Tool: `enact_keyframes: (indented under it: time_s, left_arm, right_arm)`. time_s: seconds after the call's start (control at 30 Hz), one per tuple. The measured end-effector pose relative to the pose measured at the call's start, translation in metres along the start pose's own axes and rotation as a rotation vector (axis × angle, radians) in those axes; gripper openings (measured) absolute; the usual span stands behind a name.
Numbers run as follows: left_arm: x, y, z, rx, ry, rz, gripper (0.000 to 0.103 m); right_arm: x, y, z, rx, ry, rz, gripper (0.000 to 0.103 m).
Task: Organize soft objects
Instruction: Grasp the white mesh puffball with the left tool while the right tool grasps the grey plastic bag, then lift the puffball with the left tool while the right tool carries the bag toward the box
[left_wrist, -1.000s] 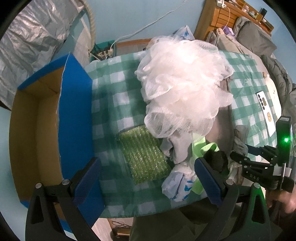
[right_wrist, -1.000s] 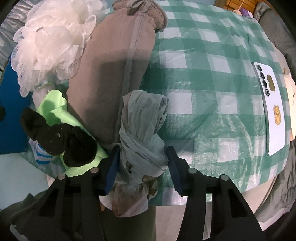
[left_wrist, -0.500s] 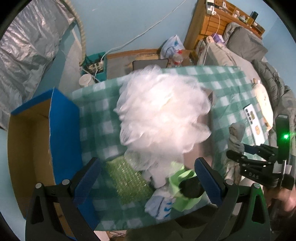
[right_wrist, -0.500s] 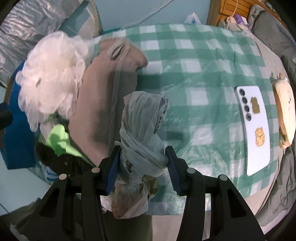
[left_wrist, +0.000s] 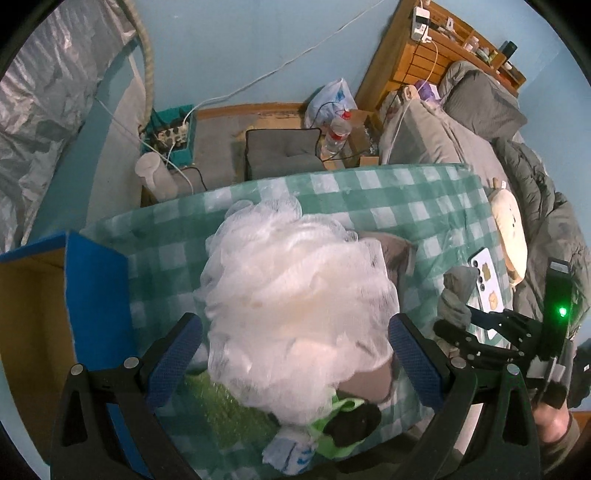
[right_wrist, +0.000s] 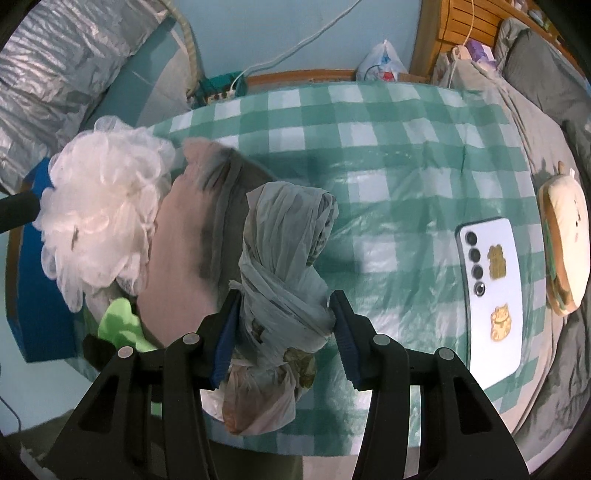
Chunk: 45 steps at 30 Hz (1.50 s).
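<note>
In the left wrist view, the left gripper (left_wrist: 295, 360) points steeply down over the table (left_wrist: 424, 199). Its jaws are wide apart, and the white mesh sponge (left_wrist: 295, 314) is between them. I cannot tell if the blue ribbed pads (left_wrist: 175, 356) press it. The sponge is round, puffy and made of net. Under it lie green bubble wrap (left_wrist: 221, 413), a lime cloth (left_wrist: 325, 424) and a black furry piece (left_wrist: 354, 424). The open blue box (left_wrist: 96, 302) stands at the left.

In the right wrist view, the right gripper (right_wrist: 282, 330) also points down. Its jaws are clamped on a knotted grey plastic bag (right_wrist: 286, 273), thin and wrinkled, with its long axis running away from the camera. The bag hangs above the checked green tablecloth (right_wrist: 388, 147), beside a folded brown cloth (right_wrist: 184, 251).
</note>
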<state>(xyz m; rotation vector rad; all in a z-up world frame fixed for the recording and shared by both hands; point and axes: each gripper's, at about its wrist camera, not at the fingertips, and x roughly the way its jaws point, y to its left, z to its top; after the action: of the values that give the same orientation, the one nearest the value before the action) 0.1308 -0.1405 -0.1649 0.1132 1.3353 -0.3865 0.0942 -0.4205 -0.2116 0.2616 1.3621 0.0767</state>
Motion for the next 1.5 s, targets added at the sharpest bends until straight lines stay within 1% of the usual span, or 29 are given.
enact_keyframes:
  time_s: [0.17,0.3,0.37,0.4,0.53,0.73,0.77,0.8,0.9,0.97,1.0,1.03,1.07,1.13,1.23,1.33,1.5]
  left_arm:
    - [0.024,-0.001,0.009,0.010,0.060,0.021,0.101]
    - [0.040,0.000,0.013,0.028,0.090,0.068,0.101]
    - [0.049,0.000,0.016,0.038,0.111,0.076,0.101]
    - [0.052,0.000,0.016,0.040,0.120,0.079,0.101]
    - [0.071,0.000,0.020,0.049,0.162,0.086,0.102]
    - [0.096,0.003,0.023,0.048,0.217,0.069,0.103]
    - [0.098,0.003,0.022,0.047,0.224,0.063,0.103]
    - [0.100,0.003,0.022,0.046,0.227,0.059,0.103]
    - [0.107,0.006,0.021,0.034,0.236,0.030,0.103]
    - [0.115,0.009,0.019,0.018,0.258,0.002,0.103]
    - [0.119,0.010,0.018,0.009,0.271,-0.011,0.101]
    - [0.121,0.011,0.017,0.004,0.279,-0.019,0.095]
    - [0.123,0.011,0.016,-0.001,0.282,-0.031,0.091]
    - [0.119,0.010,0.014,0.003,0.268,-0.039,0.079]
    - [0.108,0.006,0.011,0.035,0.229,-0.021,0.067]
    - [0.096,0.000,0.006,0.078,0.181,0.015,0.060]
    - [0.075,-0.004,-0.001,0.106,0.121,0.050,0.058]
  right_arm:
    - [0.008,-0.001,0.009,-0.004,-0.012,-0.002,0.048]
    - [0.007,0.004,0.021,-0.002,-0.020,-0.005,0.048]
    - [0.008,0.004,0.028,0.004,-0.025,-0.004,0.048]
    - [0.010,0.006,0.025,0.005,-0.026,-0.005,0.048]
    - [0.011,0.005,0.029,0.008,-0.026,-0.002,0.048]
    - [0.012,0.010,0.032,0.007,-0.036,-0.005,0.048]
    - [0.009,0.018,0.023,0.004,-0.039,-0.010,0.048]
    - [0.009,0.019,0.025,0.001,-0.041,-0.015,0.048]
    - [0.008,0.021,0.027,0.006,-0.046,-0.011,0.048]
    - [0.007,0.022,0.027,0.006,-0.049,-0.007,0.048]
    - [0.007,0.023,0.028,0.004,-0.050,-0.007,0.048]
    - [0.007,0.024,0.028,0.003,-0.049,-0.006,0.048]
    - [0.007,0.025,0.028,0.002,-0.048,-0.005,0.048]
    - [0.007,0.027,0.027,-0.003,-0.050,-0.005,0.048]
    - [0.005,0.030,0.027,-0.006,-0.054,-0.003,0.048]
    - [0.001,0.035,0.024,-0.019,-0.064,-0.006,0.048]
    - [-0.008,0.043,0.021,-0.047,-0.081,-0.018,0.048]
